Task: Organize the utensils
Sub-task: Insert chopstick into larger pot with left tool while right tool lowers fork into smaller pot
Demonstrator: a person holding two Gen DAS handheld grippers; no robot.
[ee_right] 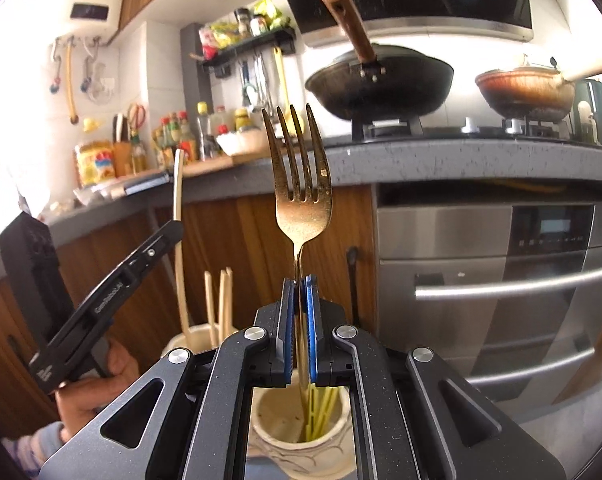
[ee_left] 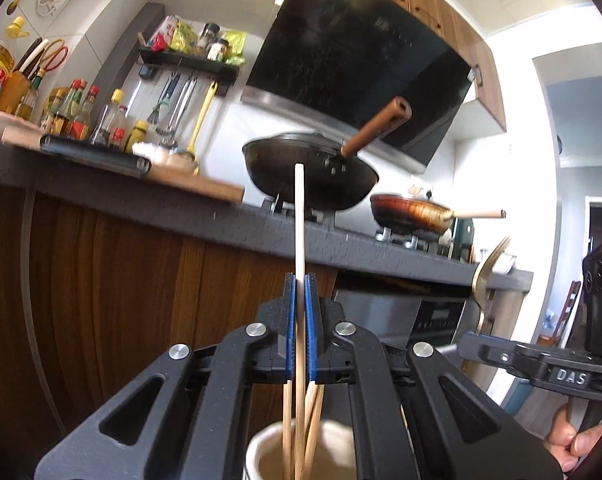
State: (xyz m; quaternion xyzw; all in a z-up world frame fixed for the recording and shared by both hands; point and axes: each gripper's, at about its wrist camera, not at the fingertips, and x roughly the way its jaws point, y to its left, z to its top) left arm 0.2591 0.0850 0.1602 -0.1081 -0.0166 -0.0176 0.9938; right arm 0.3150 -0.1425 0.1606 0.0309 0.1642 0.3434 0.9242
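My left gripper (ee_left: 299, 280) is shut on an upright wooden chopstick (ee_left: 299, 220). Its lower end runs down into a cream cup (ee_left: 341, 444) that holds other chopsticks. My right gripper (ee_right: 299, 280) is shut on the handle of a gold fork (ee_right: 301, 184), tines up. The handle drops toward the mouth of a second cream cup (ee_right: 277, 436) with yellow-green sticks (ee_right: 321, 408) inside. In the right wrist view the left gripper (ee_right: 176, 227), its chopstick (ee_right: 177, 184) and the chopstick cup (ee_right: 193, 342) are at the left. In the left wrist view the right gripper (ee_left: 463, 346) and fork (ee_left: 486, 276) are at the right.
A grey counter (ee_right: 421, 160) runs ahead above wooden cabinet doors (ee_left: 121, 280). A black wok (ee_right: 381, 84) and a brown pan (ee_right: 525, 92) sit on the stove. Bottles (ee_left: 81, 116) and a cutting board (ee_left: 189, 182) stand at the left. A steel oven (ee_right: 501, 280) is below right.
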